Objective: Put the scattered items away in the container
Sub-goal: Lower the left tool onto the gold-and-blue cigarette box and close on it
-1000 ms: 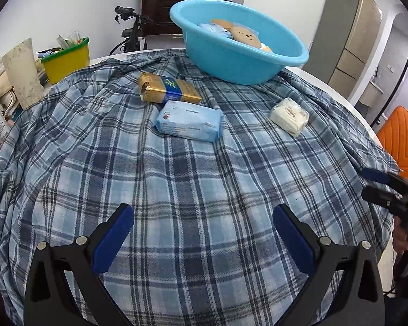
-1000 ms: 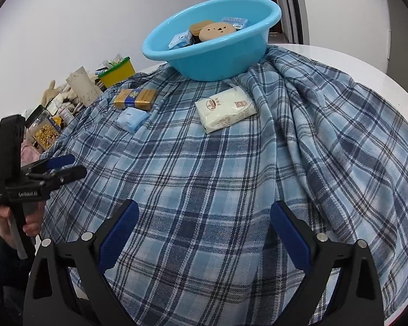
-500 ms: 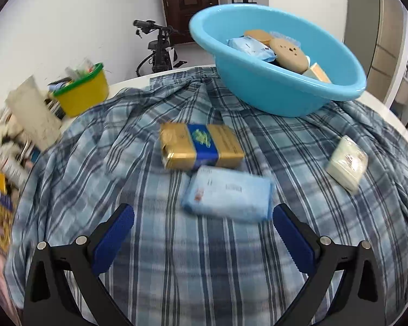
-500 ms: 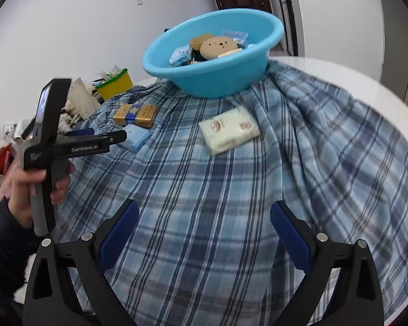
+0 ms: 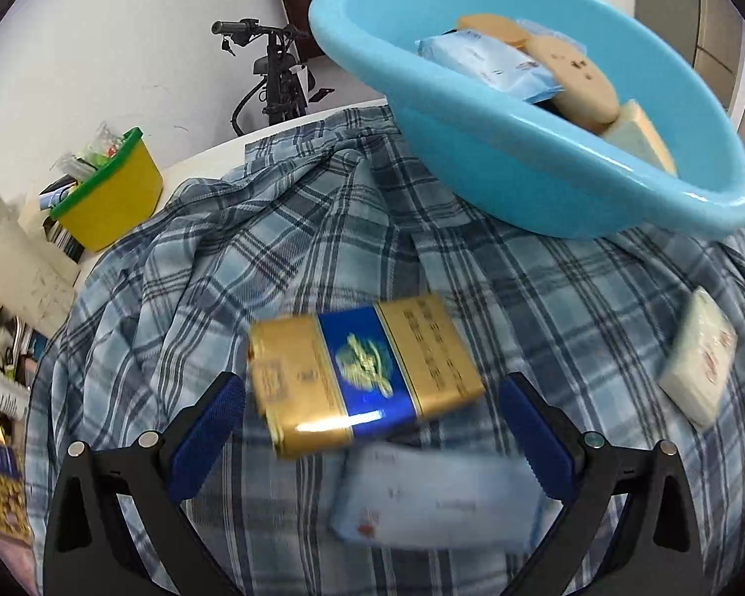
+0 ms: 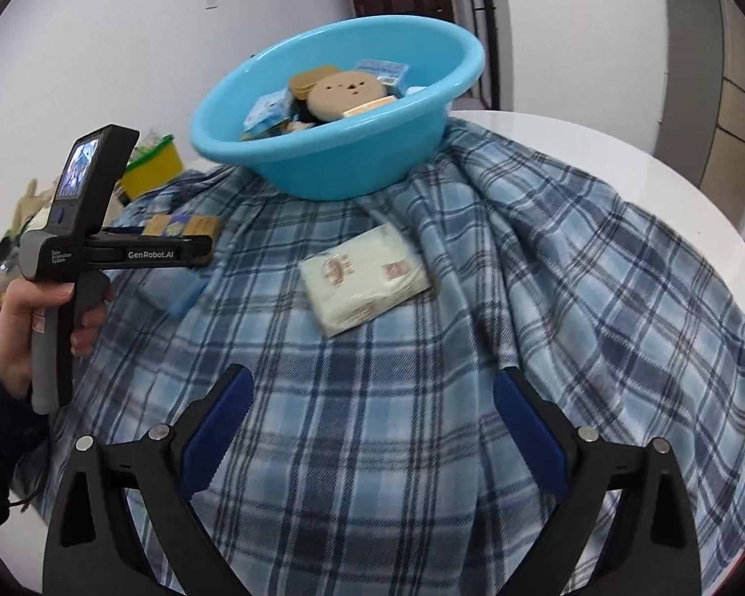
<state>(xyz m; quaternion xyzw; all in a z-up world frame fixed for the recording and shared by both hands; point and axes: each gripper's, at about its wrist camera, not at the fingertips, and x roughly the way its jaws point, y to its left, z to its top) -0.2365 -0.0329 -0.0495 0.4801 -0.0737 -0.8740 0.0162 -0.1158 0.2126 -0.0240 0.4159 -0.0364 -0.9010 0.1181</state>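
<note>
Left gripper is sitting spread wide over the gold packet — long axis crosswise between the pads, blue pack nearer. Right gripper, also spread, is facing the white packet; basin lying beyond.

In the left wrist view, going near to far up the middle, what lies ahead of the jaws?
Pale blue packet → gold and blue pack → rumpled plaid cloth → blue basin.

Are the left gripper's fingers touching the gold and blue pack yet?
Apart. In the left wrist view the left gripper is open, and plaid cloth shows between each blue finger pad and the gold and blue pack.
</note>
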